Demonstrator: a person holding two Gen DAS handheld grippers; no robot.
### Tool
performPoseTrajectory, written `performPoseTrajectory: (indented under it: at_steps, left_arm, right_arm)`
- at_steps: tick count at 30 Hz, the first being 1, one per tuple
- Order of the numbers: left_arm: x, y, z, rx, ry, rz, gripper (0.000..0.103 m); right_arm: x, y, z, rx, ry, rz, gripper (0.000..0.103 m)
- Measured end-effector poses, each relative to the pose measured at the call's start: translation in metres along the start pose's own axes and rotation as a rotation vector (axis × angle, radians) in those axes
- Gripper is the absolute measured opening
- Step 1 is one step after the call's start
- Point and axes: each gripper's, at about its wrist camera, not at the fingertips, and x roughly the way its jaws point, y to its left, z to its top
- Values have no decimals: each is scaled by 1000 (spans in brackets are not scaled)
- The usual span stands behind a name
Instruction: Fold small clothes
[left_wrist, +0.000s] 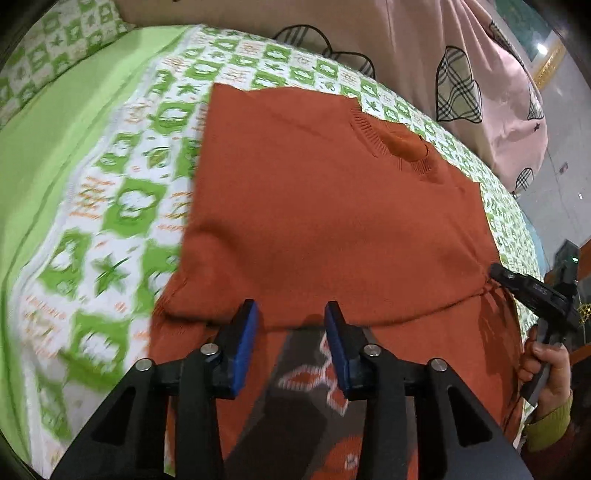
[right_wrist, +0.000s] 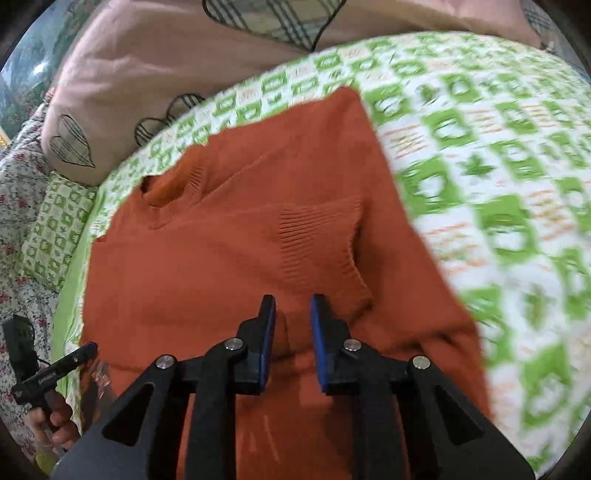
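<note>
The soft, floppy knit sweater (left_wrist: 325, 206) on the bed (left_wrist: 110, 206) should be pinched at its folded near edge; left gripper (left_wrist: 291, 325) and right gripper (right_wrist: 293, 317) both gape, holding nothing

Black claw (left_wrist: 291, 314) arms, blue finger pads (left_wrist: 246, 345), silver screws, bare hand (left_wrist: 546, 373), yellow-green ribbed cuff (left_wrist: 546, 428)

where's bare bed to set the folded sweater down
Free: the checked green sheet between the orange sweater and the plain green strip. Crowded: the pink pillow hems the narrow sheet band beyond the collar, and both open hand-held grippers, left and right, hover over the near hem.
</note>
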Motion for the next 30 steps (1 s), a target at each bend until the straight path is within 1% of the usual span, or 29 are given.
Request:
performPoseTrajectory:
  at_steps: [1,2,3,5,7,8,11,13,16,18,21,22,23,25,26,27,29,30]
  left_arm:
    - [-7,1,-4,4,-5,8,54]
    - [-15,1,-10,8,-12,19,57]
    - [-26,2,-20,12,-20,30,58]
    - [-43,6,-36,8,-26,32,58]
    - [-65,9,-61,-5,-31,24,58]
    - [-76,8,-74,-6,-30,22,58]
    - [-98,10,-101,10,-24,30,60]
    - [-110,9,-120,13,-16,33,67]
    - [-122,12,-149,1,0,32,72]
    - [-123,19,-168,-19,25,29,72]
    - [-112,29,-191,-70,85,2,72]
    - [-110,29,-199,-76,85,-4,72]
    - [-111,25,-205,-59,66,5,72]
    - [-110,15,-211,-18,72,-3,70]
    - [-110,10,-214,1,74,-15,66]
    - [-110,8,-217,6,79,-31,57]
    - [-111,6,-222,13,90,-53,56]
    - [-111,7,-224,11,94,-57,58]
  right_arm:
    - [-8,0,-3,-7,-10,-12,35]
    - [-23,2,-7,-34,-27,-19,40]
    - [-31,2,-9,-51,-34,-1,47]
    - [-52,1,-19,-76,-47,33,48]
    - [-67,-2,-29,-89,-54,50,48]
    - [-74,-3,-35,-90,-56,62,48]
    - [-92,-11,-55,-82,-48,95,48]
    - [-103,-15,-70,-93,-38,108,48]
    - [-126,-22,-97,-103,-31,136,48]
    - [-141,-31,-117,-97,-27,159,48]
    - [-157,-43,-141,-87,-19,162,48]
    - [-161,-46,-148,-78,-16,159,48]
    - [-165,-51,-154,-67,-13,158,48]
    - [-175,-62,-168,-42,-11,161,48]
    - [-180,-69,-177,-26,-10,163,48]
    - [-182,-73,-182,-14,-7,164,49]
    - [-185,-81,-195,9,11,170,48]
    - [-185,-84,-203,12,27,165,48]
